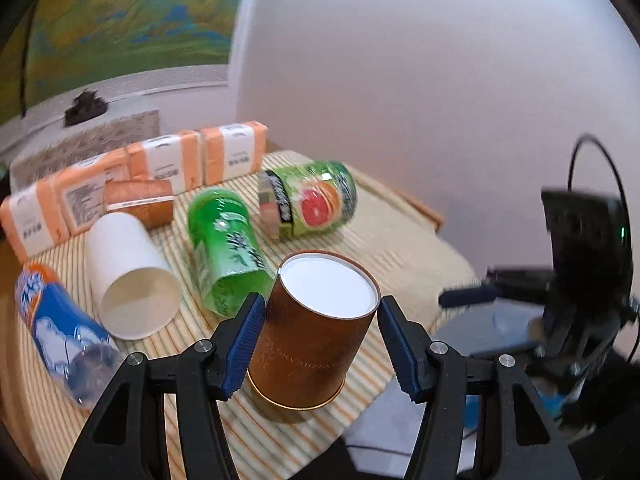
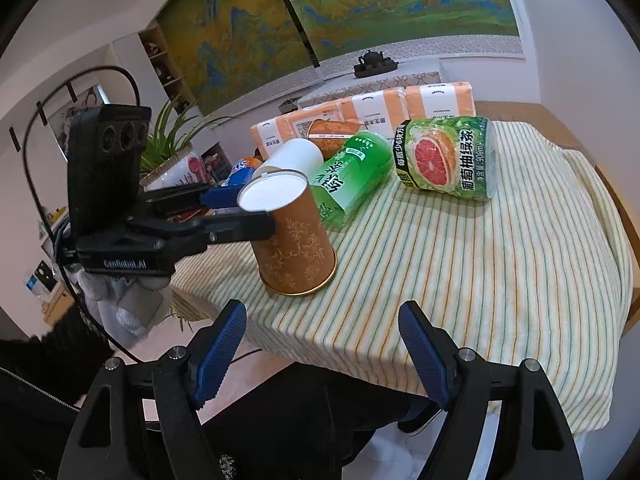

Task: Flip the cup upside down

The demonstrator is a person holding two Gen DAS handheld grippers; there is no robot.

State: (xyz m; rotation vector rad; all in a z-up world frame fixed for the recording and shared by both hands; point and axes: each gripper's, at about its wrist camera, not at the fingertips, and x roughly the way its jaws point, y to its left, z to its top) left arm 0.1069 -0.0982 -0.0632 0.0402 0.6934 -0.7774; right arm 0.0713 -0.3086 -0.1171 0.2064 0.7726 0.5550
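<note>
A plain white wall is filling the right side of the room. A large green and gold landscape painting is hanging above a pale patterned ledge where a dark teapot is sitting. A potted plant is standing beside open wall shelves.

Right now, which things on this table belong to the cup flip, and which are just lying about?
In the job:
- brown cup, mouth down on the striped cloth
- left gripper, fingers open either side of it

Lying about:
- white cup, on its side
- second brown cup
- green bottle
- grapefruit tea bottle
- blue bottle
- orange packs
- right gripper, open, idle
</note>
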